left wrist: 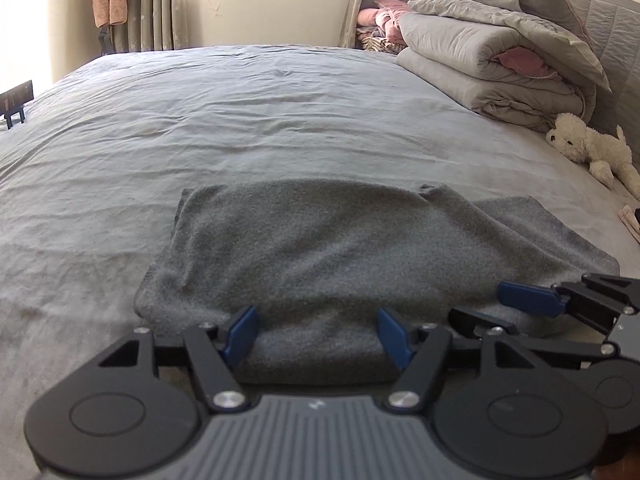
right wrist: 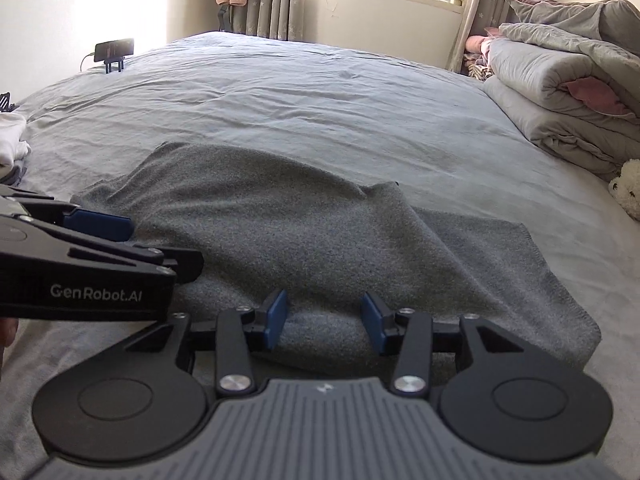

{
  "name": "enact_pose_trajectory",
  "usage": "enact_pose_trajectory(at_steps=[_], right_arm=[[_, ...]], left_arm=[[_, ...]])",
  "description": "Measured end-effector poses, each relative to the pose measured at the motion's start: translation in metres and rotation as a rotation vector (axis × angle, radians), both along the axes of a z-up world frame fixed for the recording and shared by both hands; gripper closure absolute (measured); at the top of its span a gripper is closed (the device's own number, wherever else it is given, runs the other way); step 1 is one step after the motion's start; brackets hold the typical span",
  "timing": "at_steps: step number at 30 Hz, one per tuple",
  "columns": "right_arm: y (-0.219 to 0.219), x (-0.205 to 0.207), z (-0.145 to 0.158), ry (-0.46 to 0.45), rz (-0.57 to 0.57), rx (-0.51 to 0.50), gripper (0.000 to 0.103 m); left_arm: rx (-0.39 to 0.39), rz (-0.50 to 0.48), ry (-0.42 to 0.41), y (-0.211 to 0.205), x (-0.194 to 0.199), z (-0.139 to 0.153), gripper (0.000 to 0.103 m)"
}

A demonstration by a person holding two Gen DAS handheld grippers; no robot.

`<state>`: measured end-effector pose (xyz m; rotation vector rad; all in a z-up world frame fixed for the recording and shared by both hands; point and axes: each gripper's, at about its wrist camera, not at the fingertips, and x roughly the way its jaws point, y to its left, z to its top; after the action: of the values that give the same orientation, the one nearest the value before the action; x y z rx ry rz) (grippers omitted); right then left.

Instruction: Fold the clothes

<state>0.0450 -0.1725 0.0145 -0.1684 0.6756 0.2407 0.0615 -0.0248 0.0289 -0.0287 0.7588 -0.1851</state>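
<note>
A dark grey fleece garment [left wrist: 328, 256] lies folded over on the bed, its upper layer doubled across a wider lower layer that sticks out on the right [right wrist: 500, 264]. My left gripper [left wrist: 318, 336] stands open at the garment's near edge, and a bulge of the grey cloth sits between its blue pads [left wrist: 242, 334] without being pinched. My right gripper [right wrist: 326, 320] is open in the same way, a little further right along that near edge, with cloth between its blue pads [right wrist: 277, 318]. Each gripper shows in the other's view: the right gripper [left wrist: 532, 300] and the left gripper [right wrist: 100, 226].
The grey bedsheet [left wrist: 200, 120] stretches far ahead. Folded grey quilts [left wrist: 500, 60] are stacked at the back right, with a white plush dog [left wrist: 588, 146] in front of them. A phone on a stand [right wrist: 114, 50] sits at the far left edge, white clothes [right wrist: 12, 140] at the left.
</note>
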Motion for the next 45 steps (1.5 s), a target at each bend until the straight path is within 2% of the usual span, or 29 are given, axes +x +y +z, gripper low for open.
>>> enact_pose_trajectory(at_steps=[4,10,12,15,17,21,25,28,31,34,35,36,37,38,42,43,45], right_arm=[[-0.014,-0.001,0.006,0.017,-0.027,0.036,0.056],[-0.027,0.001,0.006,0.059,-0.034,0.039,0.051],[-0.034,-0.002,0.013,0.055,-0.049,0.044,0.05],[-0.055,0.001,0.018,0.052,-0.101,0.055,0.05],[-0.074,0.009,0.018,0.076,-0.159,0.081,0.05],[-0.106,0.026,0.014,0.127,-0.277,0.104,0.051],[-0.126,0.032,0.021,0.111,-0.339,0.167,0.051],[-0.129,0.044,0.026,0.044,-0.347,0.114,0.048],[-0.136,0.059,0.016,0.023,-0.377,0.064,0.04],[-0.147,0.064,0.001,0.102,-0.382,0.152,0.04],[-0.148,0.064,0.0,0.116,-0.372,0.17,0.042],[-0.147,0.064,0.002,0.119,-0.356,0.171,0.063],[-0.145,0.063,0.006,0.121,-0.343,0.176,0.092],[-0.143,0.061,0.01,0.114,-0.343,0.171,0.096],[-0.137,0.051,0.025,0.033,-0.378,0.119,0.098],[-0.137,0.051,0.026,0.029,-0.388,0.112,0.102],[-0.138,0.052,0.022,0.035,-0.399,0.084,0.102]], left_arm=[[-0.049,0.031,0.001,0.011,0.001,0.005,0.036],[0.0,0.011,-0.001,0.006,0.0,0.001,0.035],[-0.014,0.015,0.008,0.01,0.001,0.002,0.035],[-0.023,0.02,0.019,0.014,0.003,0.003,0.035],[0.001,0.014,0.021,0.011,0.002,0.003,0.035],[0.002,0.016,0.028,0.013,0.003,0.003,0.035],[-0.026,0.035,0.028,0.02,0.007,0.007,0.035],[-0.048,0.05,0.027,0.026,0.011,0.009,0.031],[-0.067,0.061,0.031,0.03,0.013,0.01,0.03],[-0.057,0.063,0.059,0.03,0.017,0.004,0.03],[-0.056,0.063,0.061,0.03,0.017,0.004,0.03],[-0.055,0.063,0.062,0.03,0.017,0.004,0.03],[-0.053,0.063,0.064,0.03,0.017,0.004,0.03],[-0.053,0.064,0.064,0.031,0.017,0.004,0.03],[-0.051,0.073,0.069,0.033,0.018,0.004,0.03],[-0.047,0.072,0.068,0.032,0.018,0.003,0.03],[-0.039,0.072,0.065,0.031,0.018,0.003,0.029]])
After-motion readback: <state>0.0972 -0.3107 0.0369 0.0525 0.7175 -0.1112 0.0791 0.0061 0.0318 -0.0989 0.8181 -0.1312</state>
